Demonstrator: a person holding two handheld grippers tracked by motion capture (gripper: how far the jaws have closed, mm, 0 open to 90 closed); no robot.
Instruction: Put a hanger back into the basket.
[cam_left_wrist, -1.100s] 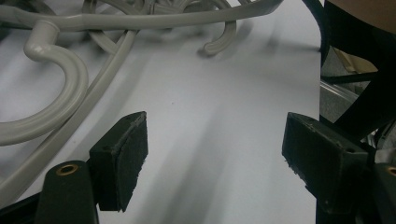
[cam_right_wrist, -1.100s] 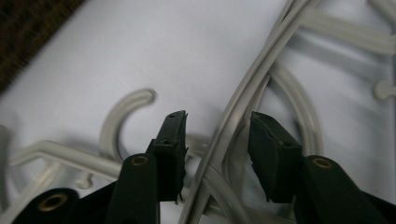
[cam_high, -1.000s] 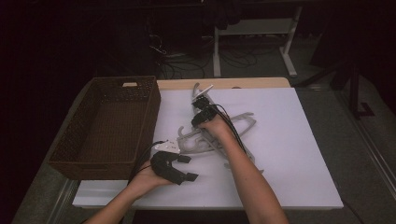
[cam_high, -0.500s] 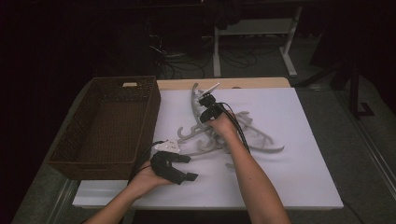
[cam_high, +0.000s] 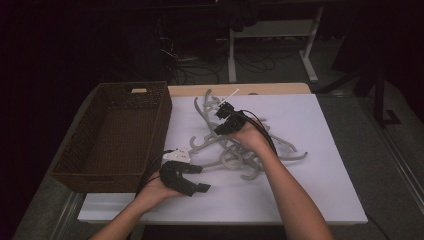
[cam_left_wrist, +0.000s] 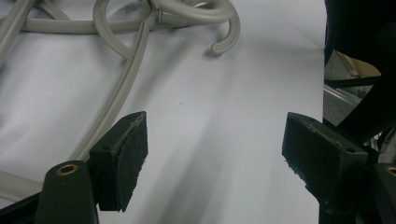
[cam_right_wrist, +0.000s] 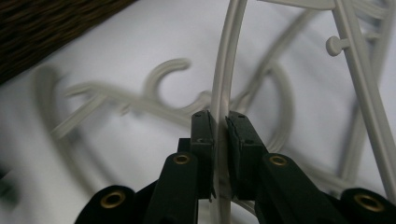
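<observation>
Item: grey plastic hanger (cam_right_wrist: 223, 88), pinched by right claw (cam_right_wrist: 219, 140) above the hanger pile (cam_high: 240, 150), right of the wicker basket (cam_high: 110, 135). Jaws just closed on its bar.
Left claw (cam_left_wrist: 210, 154): agape, empty, near basket's front corner.
Handling: lift slowly; hooks interlock.
Obscured: the hanger's snagged end.

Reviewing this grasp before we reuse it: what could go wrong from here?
1. The right hand-held gripper pinches one hanger on a thin bar; it may swivel or slip.
2. That hanger rises out of a tangled pile of hangers, so others could be dragged along.
3. The left hand-held gripper rests open near the pile and the basket; a swinging hanger might hit it.
</observation>
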